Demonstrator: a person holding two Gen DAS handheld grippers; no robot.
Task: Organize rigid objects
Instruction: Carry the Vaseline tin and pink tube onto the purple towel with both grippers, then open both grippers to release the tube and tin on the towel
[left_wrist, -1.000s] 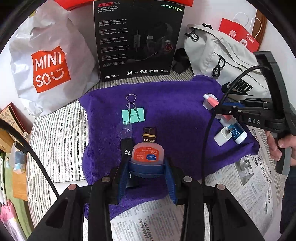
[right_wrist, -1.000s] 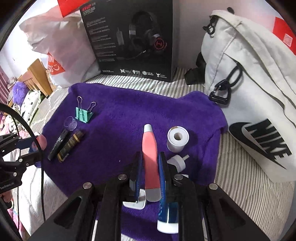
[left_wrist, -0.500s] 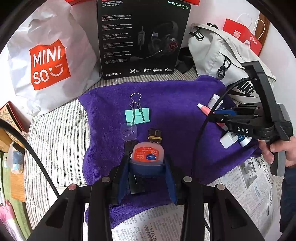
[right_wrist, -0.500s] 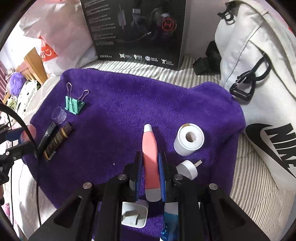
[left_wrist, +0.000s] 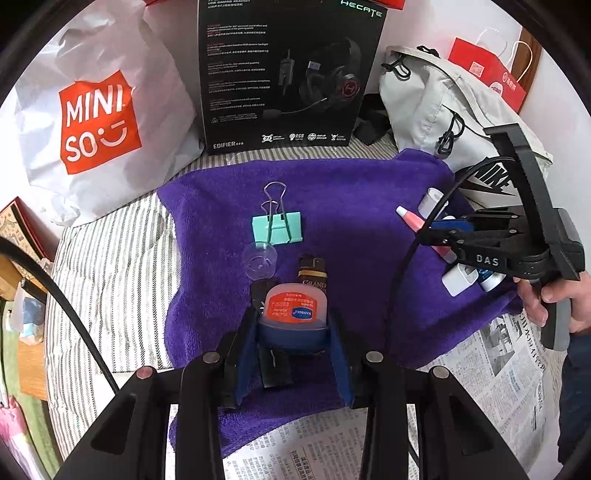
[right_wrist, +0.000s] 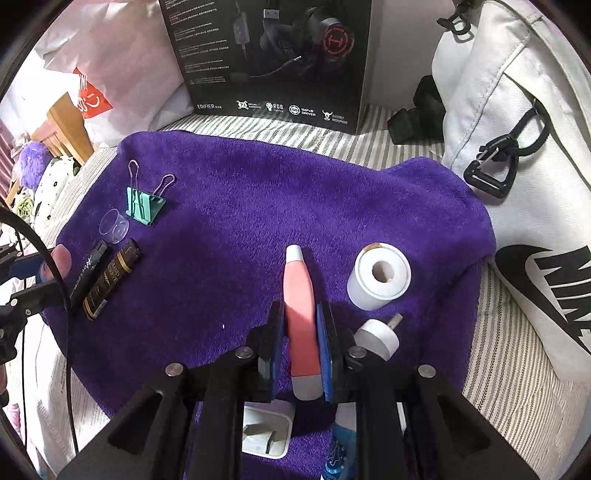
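Both grippers risen, left gripper clamping orange-labelled jar, right gripper clamping pink tube

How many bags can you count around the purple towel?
3: a white shopping bag at back left, a grey backpack at back right, a red paper bag behind it. Others may be hidden.

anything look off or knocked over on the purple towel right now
Nothing looks spilled or broken. One oddity: a small clear cap lies loose by the green binder clip, on no container in view. The left gripper holds a pink jar; the right gripper holds a pink tube.
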